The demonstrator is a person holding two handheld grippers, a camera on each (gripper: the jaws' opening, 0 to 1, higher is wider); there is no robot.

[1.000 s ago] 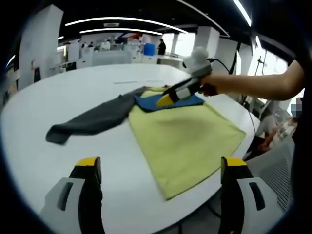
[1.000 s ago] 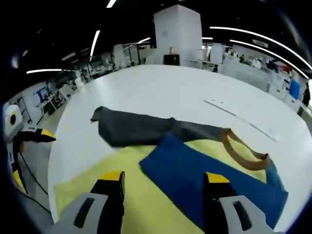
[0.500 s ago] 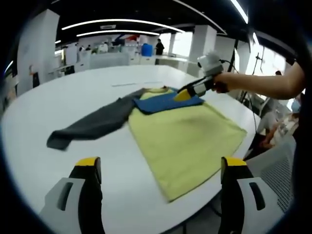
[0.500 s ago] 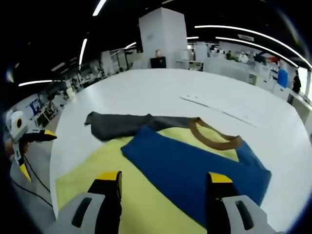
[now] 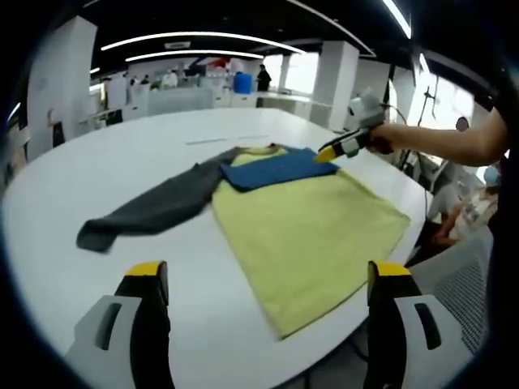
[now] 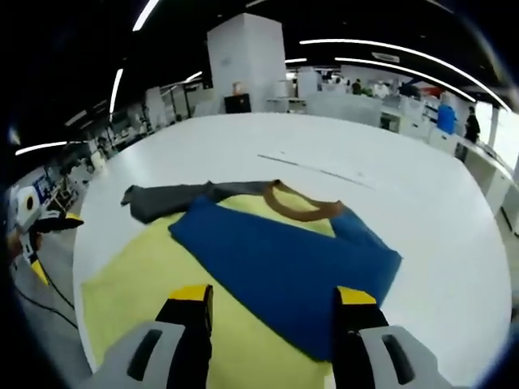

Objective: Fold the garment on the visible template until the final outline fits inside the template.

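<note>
You held both the left gripper (image 5: 263, 284) and right gripper (image 6: 272, 312) with jaws spread, gripping nothing, above the garment (image 5: 308, 219) lying flat on the white table (image 5: 122, 162), its blue sleeve (image 6: 276, 263) folded across.

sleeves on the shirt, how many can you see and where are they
2. The blue sleeve is folded across the yellow body below the collar; the grey sleeve lies stretched out flat on the white table.
</note>
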